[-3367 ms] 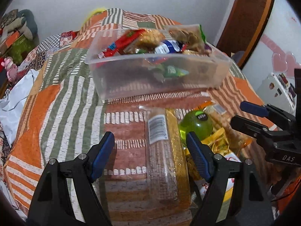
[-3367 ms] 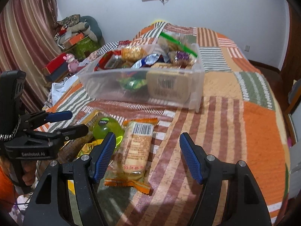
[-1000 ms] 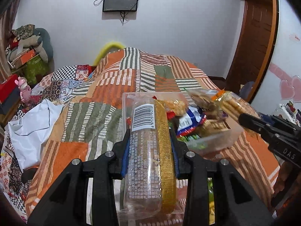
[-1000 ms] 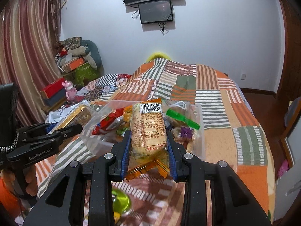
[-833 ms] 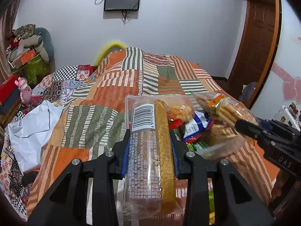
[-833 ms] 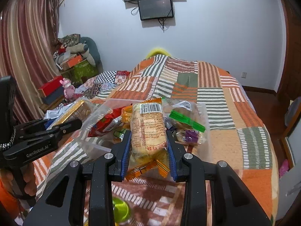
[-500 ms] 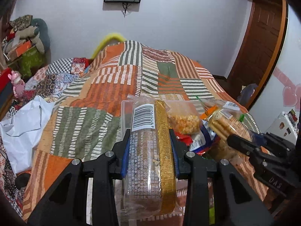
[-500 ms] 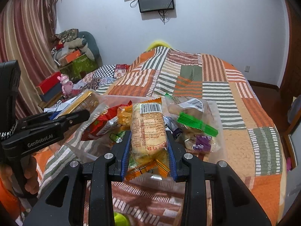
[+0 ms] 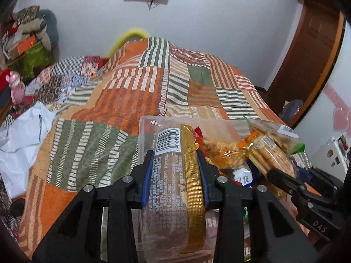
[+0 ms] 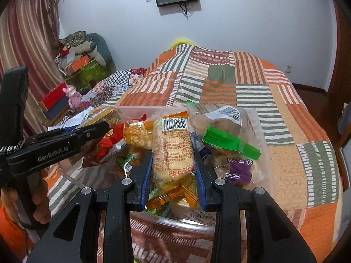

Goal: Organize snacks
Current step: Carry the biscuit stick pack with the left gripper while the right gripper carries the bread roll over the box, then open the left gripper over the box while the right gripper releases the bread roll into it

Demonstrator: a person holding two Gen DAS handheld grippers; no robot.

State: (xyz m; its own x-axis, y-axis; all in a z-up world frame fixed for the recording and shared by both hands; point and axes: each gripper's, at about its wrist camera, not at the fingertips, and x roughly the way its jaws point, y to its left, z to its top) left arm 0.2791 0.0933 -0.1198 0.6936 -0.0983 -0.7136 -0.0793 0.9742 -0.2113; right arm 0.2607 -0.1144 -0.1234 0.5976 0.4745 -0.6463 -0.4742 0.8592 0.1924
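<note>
Covering the whole bed (image 10: 285, 109) is a patchwork quilt in orange, green and white, and on it stands the clear plastic bin (image 10: 261, 131), already heaped with snack bags. Compared with a few seconds ago, when both packets lay on the quilt in front of the bin between open jaws, both are now lifted and carried forward, so that the bin lies directly below and ahead of each gripper.

The left gripper (image 9: 174, 176) is closed firmly on the long packet with the gold strip (image 9: 175, 175); its blue pads press both sides, and the front end of the packet hangs over the near left corner of the bin. The right gripper (image 10: 173, 175) clamps the orange-edged cake packet (image 10: 172, 151) in the same way, above the middle of the bin, between a popcorn bag (image 10: 138, 134) and a bag closed with a green clip (image 10: 230, 142).

For the task this means, in my judgement, that the transport is almost finished and only the release remains. The bin is very full, so a packet dropped on top could slide off the heap; lowering a little before opening seems wise.
</note>
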